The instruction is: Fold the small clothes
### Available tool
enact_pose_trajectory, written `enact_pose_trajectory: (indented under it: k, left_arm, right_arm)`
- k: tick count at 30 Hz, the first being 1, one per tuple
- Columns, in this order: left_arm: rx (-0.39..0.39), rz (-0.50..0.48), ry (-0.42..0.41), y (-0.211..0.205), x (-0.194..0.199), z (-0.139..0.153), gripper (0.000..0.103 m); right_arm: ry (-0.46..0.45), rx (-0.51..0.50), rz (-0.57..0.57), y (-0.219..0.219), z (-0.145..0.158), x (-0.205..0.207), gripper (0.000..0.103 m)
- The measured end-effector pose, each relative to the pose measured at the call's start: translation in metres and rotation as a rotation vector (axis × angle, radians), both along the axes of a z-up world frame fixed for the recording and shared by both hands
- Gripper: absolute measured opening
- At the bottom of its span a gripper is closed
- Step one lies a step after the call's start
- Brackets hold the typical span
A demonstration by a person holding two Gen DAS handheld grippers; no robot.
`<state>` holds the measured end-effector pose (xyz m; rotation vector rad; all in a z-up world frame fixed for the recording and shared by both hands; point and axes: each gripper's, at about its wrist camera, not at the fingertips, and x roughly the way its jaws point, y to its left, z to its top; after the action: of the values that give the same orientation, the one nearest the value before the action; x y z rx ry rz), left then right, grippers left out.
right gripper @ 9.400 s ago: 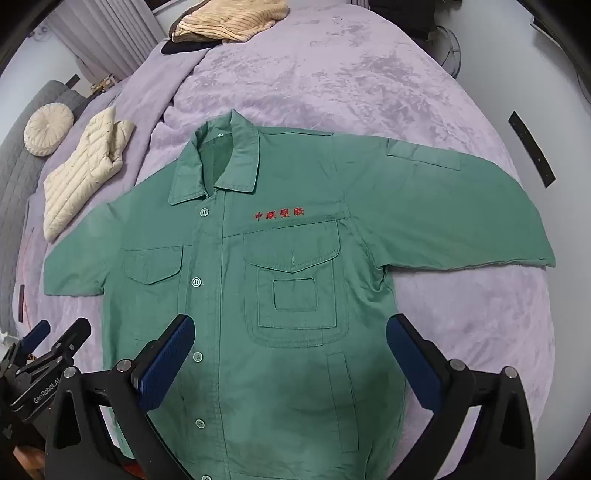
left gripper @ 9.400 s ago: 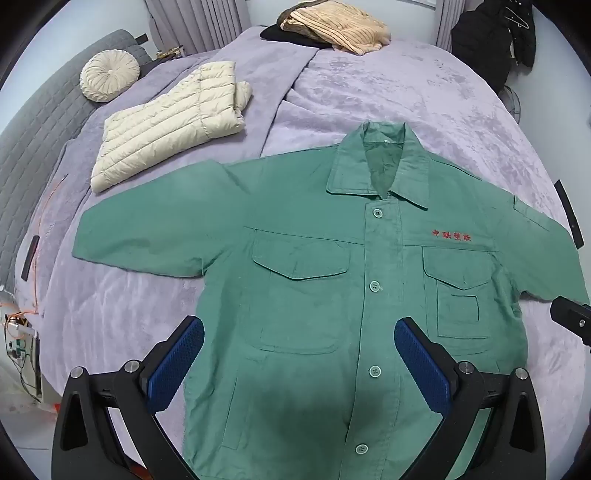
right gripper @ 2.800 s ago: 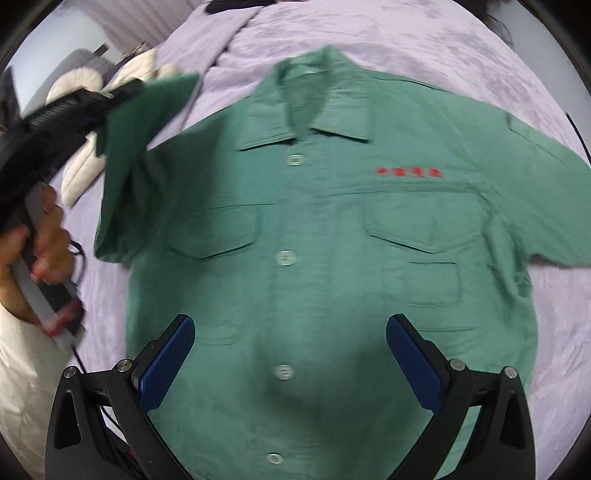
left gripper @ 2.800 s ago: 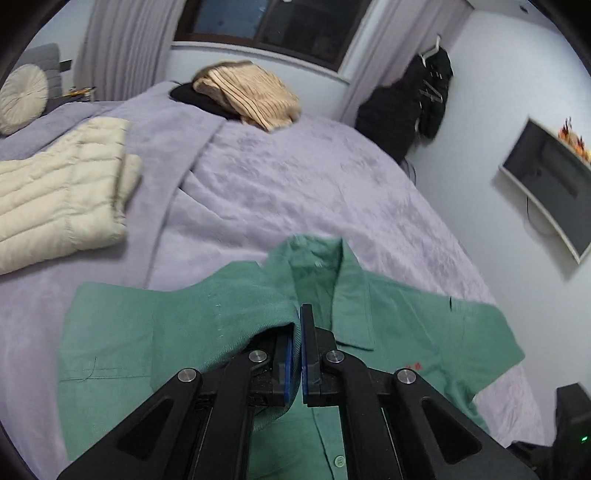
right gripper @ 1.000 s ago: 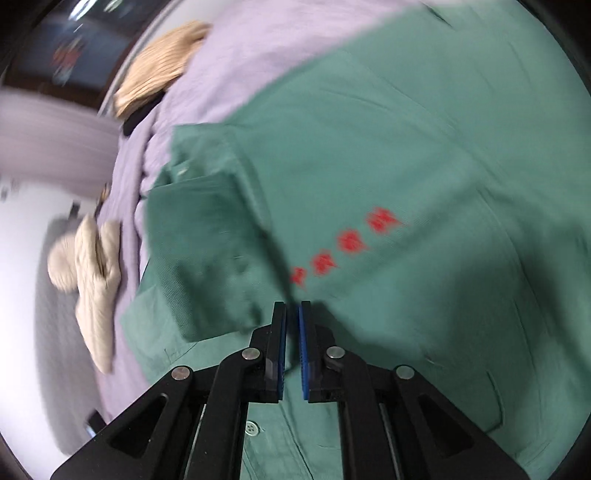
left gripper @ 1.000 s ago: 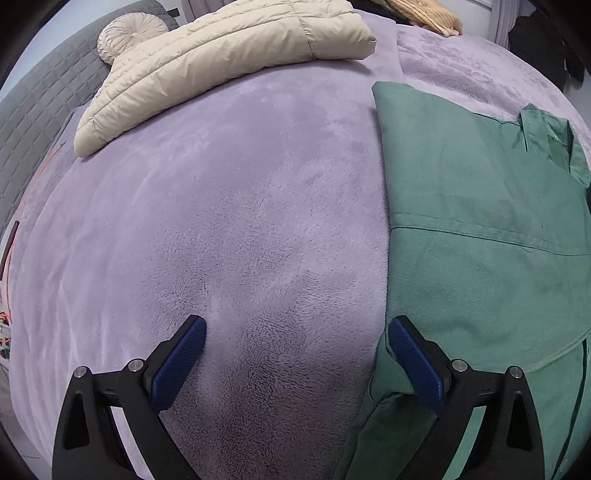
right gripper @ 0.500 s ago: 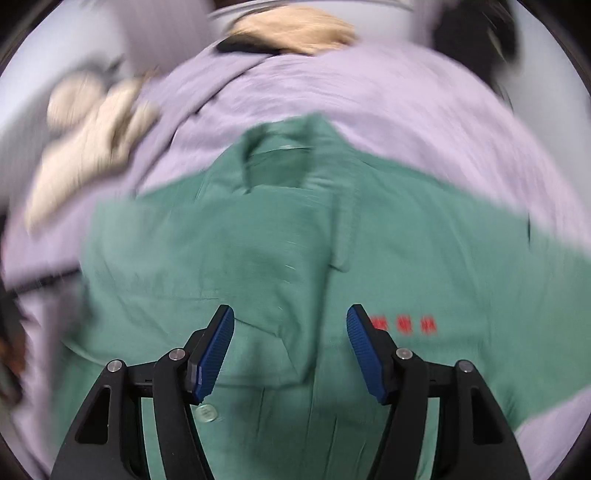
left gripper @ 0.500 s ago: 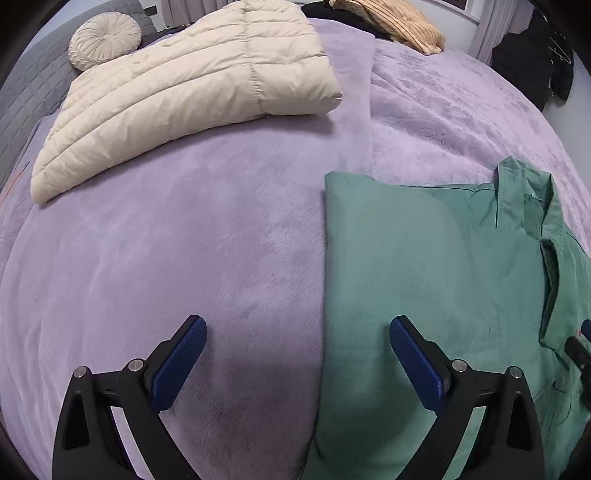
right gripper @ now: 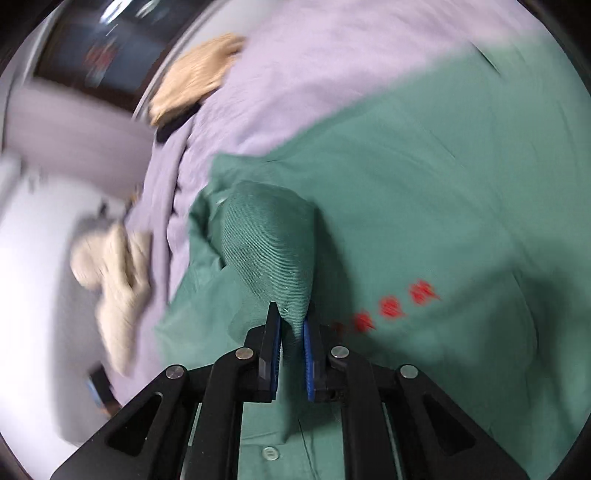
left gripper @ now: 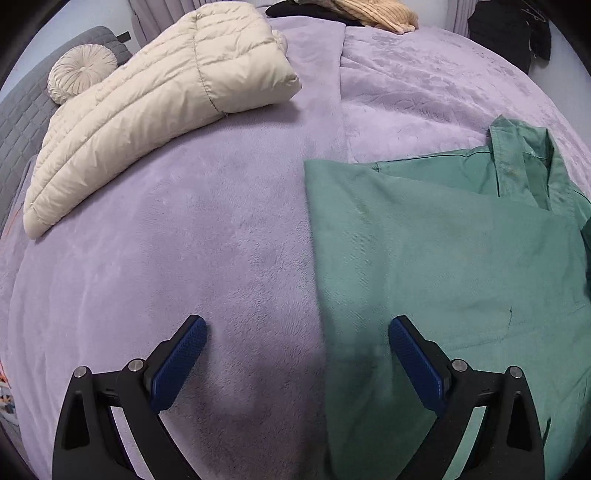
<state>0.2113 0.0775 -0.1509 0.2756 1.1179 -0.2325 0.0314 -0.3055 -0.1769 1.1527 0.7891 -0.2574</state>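
Observation:
A green button-up shirt (left gripper: 443,258) with red embroidered characters (right gripper: 391,306) lies on the purple bedspread (left gripper: 184,240); its left side is folded in over the front. My left gripper (left gripper: 297,354) is open and empty, straddling the shirt's folded left edge just above the bed. My right gripper (right gripper: 291,354) is shut on a fold of the green shirt (right gripper: 273,251), lifted above the shirt front. The right wrist view is motion-blurred.
A cream puffer jacket (left gripper: 147,110) lies at the back left, a round cushion (left gripper: 79,72) beyond it. A tan knit garment (left gripper: 373,14) over a black one sits at the far end. A dark coat (left gripper: 506,33) hangs at back right.
My right gripper, open half a second ago, has closed on a fold of the shirt and swung left. My left gripper stayed open and shifted slightly along the folded edge.

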Motion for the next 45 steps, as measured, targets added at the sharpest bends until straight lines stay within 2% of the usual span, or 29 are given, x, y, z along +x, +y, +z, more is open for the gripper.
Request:
enact_pose_trajectory:
  k: [1, 2, 3, 4, 6, 8, 10, 12, 15, 16, 18, 20, 21, 22, 23, 25, 27, 31, 33, 34, 36, 39, 41, 45]
  left_arm:
    - [0.005, -0.016, -0.015, 0.004, -0.006, 0.007, 0.100]
    - [0.009, -0.031, -0.027, 0.008, -0.013, 0.013, 0.100]
    - [0.015, -0.050, -0.038, 0.013, -0.024, 0.019, 0.100]
    - [0.023, -0.073, -0.047, 0.017, -0.035, 0.024, 0.100]
    - [0.065, -0.130, -0.067, 0.024, -0.060, 0.029, 0.100]
    - [0.119, -0.182, -0.070, 0.027, -0.084, 0.026, 0.100]
    - [0.167, -0.224, -0.059, 0.026, -0.104, 0.016, 0.100]
    - [0.215, -0.244, -0.046, 0.017, -0.116, 0.000, 0.100]
    - [0.201, -0.227, -0.040, 0.004, -0.122, -0.012, 0.100]
    - [0.208, -0.230, -0.064, -0.004, -0.123, -0.014, 0.100]
    - [0.257, -0.218, -0.138, -0.016, -0.124, -0.014, 0.100]
    - [0.259, -0.153, -0.164, -0.014, -0.113, -0.010, 0.100]
    - [0.253, -0.104, -0.168, -0.006, -0.106, -0.007, 0.100]
    - [0.249, -0.058, -0.172, 0.004, -0.097, -0.003, 0.100]
    - [0.227, -0.024, -0.166, 0.014, -0.090, 0.000, 0.100]
    - [0.191, 0.023, -0.153, 0.033, -0.081, 0.003, 0.100]
    - [0.170, 0.040, -0.147, 0.045, -0.077, 0.003, 0.100]
    - [0.130, 0.058, -0.109, 0.051, -0.075, -0.003, 0.100]
    - [0.137, 0.032, -0.105, 0.051, -0.083, 0.000, 0.100]
    - [0.134, 0.009, -0.101, 0.052, -0.087, 0.003, 0.100]
    - [0.134, -0.039, -0.082, 0.057, -0.094, 0.009, 0.100]
    - [0.165, -0.065, -0.020, 0.072, -0.105, 0.014, 0.100]
    - [0.153, -0.038, 0.013, 0.084, -0.109, 0.020, 0.100]
    - [0.085, 0.029, -0.018, 0.083, -0.093, 0.042, 0.100]
  right_arm:
    - [0.011, 0.051, -0.055, -0.007, -0.008, -0.013, 0.022]
    - [0.011, 0.087, -0.095, -0.012, -0.014, -0.025, 0.037]
    - [-0.016, 0.128, -0.128, -0.015, -0.017, -0.035, 0.062]
    - [-0.044, 0.158, -0.152, -0.015, -0.018, -0.045, 0.067]
    - [-0.043, 0.174, -0.135, -0.010, -0.015, -0.052, 0.067]
    - [-0.021, 0.147, -0.090, -0.002, -0.010, -0.050, 0.068]
    - [-0.003, 0.110, -0.049, 0.009, -0.001, -0.045, 0.068]
    - [0.003, 0.082, -0.038, 0.018, 0.007, -0.043, 0.073]
    - [0.008, 0.047, -0.018, 0.028, 0.014, -0.041, 0.076]
    - [0.017, 0.030, -0.007, 0.031, 0.016, -0.039, 0.076]
    - [0.079, -0.020, -0.001, 0.031, 0.013, -0.030, 0.076]
    - [0.108, -0.013, -0.046, 0.021, 0.004, -0.026, 0.076]
    - [0.109, 0.000, -0.065, 0.018, 0.001, -0.025, 0.064]
    - [0.114, 0.017, -0.074, 0.013, -0.002, -0.026, 0.047]
    - [0.115, 0.042, -0.070, 0.011, -0.005, -0.025, 0.001]
    - [0.066, 0.052, -0.035, 0.013, 0.000, -0.023, 0.004]
    - [0.047, 0.004, 0.035, 0.023, 0.008, -0.023, 0.003]
    - [0.139, -0.041, 0.082, 0.030, -0.016, -0.026, 0.004]
    - [0.128, -0.023, 0.076, 0.029, -0.019, -0.033, 0.004]
    - [0.131, -0.025, 0.078, 0.027, -0.016, -0.036, 0.005]
    - [0.164, -0.047, 0.085, 0.024, -0.010, -0.041, 0.021]
    - [0.214, -0.072, 0.084, 0.017, -0.001, -0.053, 0.023]
    - [0.220, -0.093, 0.069, 0.012, 0.009, -0.068, 0.023]
    - [0.188, -0.211, 0.106, 0.009, 0.035, -0.065, 0.025]
